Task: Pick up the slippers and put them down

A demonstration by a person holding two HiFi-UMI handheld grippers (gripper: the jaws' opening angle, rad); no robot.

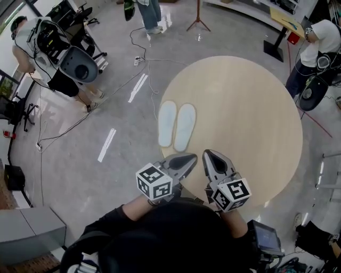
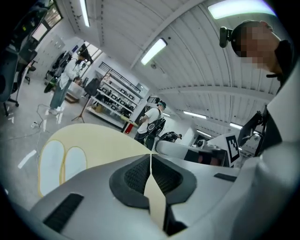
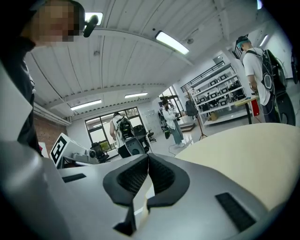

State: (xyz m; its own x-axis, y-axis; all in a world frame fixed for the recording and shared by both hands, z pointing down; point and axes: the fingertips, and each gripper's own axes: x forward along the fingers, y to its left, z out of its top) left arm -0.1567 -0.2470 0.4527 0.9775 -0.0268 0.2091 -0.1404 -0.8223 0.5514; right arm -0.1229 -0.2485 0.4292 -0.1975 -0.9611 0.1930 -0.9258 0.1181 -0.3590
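A pair of pale blue-white slippers (image 1: 176, 125) lies side by side, soles up or flat, on the left part of the round beige table (image 1: 250, 106). In the left gripper view the slippers (image 2: 61, 161) show at the lower left beyond the jaws. My left gripper (image 1: 193, 158) hangs near the table's front edge, jaws shut with nothing between them. Beside it my right gripper (image 1: 208, 154) is likewise shut and empty. Both are held close to my body, apart from the slippers, pointing nearly level. In the right gripper view only bare tabletop (image 3: 248, 150) shows.
The table stands on a grey floor with cables (image 1: 141, 64) running across it. People stand around: one at the upper left (image 1: 37, 48), one at the upper right (image 1: 314, 48), one at the far side (image 1: 149, 13). A tripod foot (image 1: 198, 21) stands behind the table.
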